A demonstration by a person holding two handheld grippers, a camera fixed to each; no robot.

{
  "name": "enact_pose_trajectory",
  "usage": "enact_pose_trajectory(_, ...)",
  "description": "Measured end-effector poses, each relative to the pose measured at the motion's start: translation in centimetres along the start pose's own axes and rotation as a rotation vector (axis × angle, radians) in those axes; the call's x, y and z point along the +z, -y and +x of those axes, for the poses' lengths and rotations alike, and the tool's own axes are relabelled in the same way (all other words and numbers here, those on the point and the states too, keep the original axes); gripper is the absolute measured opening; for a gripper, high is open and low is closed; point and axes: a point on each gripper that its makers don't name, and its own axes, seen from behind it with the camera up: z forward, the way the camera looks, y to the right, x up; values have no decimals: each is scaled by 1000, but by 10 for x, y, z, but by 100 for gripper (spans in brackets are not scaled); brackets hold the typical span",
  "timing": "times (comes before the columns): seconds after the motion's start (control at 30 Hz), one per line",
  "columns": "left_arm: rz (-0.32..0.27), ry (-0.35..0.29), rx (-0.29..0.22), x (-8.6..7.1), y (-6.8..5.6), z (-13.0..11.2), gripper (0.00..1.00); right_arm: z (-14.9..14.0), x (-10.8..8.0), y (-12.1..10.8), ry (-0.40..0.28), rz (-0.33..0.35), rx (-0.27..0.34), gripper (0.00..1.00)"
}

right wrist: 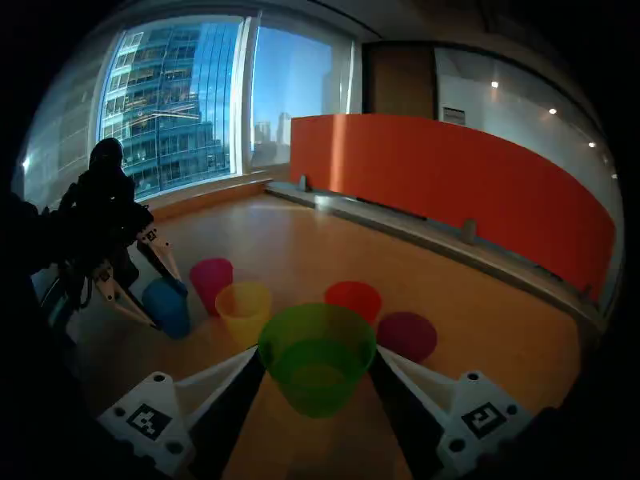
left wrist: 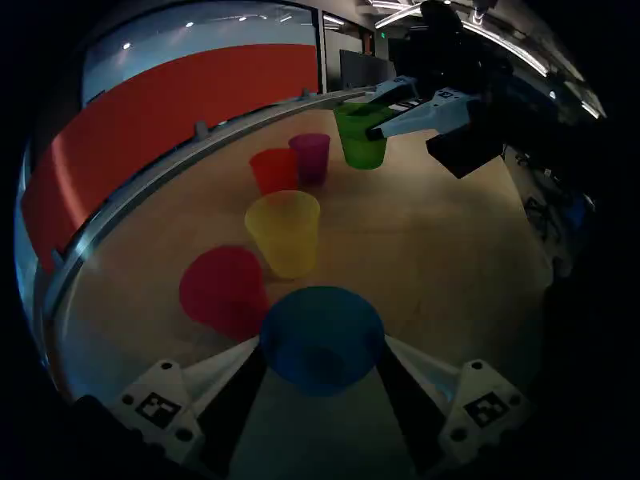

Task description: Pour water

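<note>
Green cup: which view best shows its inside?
Right gripper view: the green cup sits close in the right claw, rim and interior visible from above. Left gripper view shows the cup farther off, side-on, with that claw's fingers crossing it.

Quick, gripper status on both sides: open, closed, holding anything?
Left gripper: closed, holding the blue cup.
Right gripper: closed, holding the green cup.

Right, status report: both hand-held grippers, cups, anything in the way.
Left hand-held gripper shut on blue cup. Right hand-held gripper shut on green cup. Contents unreadable. Between them: yellow cup, red cup, purple cup, pink cup.
</note>
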Motion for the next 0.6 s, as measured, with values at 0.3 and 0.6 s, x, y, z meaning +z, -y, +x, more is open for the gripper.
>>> enact_pose_trajectory(0.3,7,17,-11,-2,5,-10,87,-10,4,-1,21,-4,4,90)
enact_pose_trajectory(0.6,13,50,10,-2,2,-22,87,-28,11,-2,60,-9,10,90)
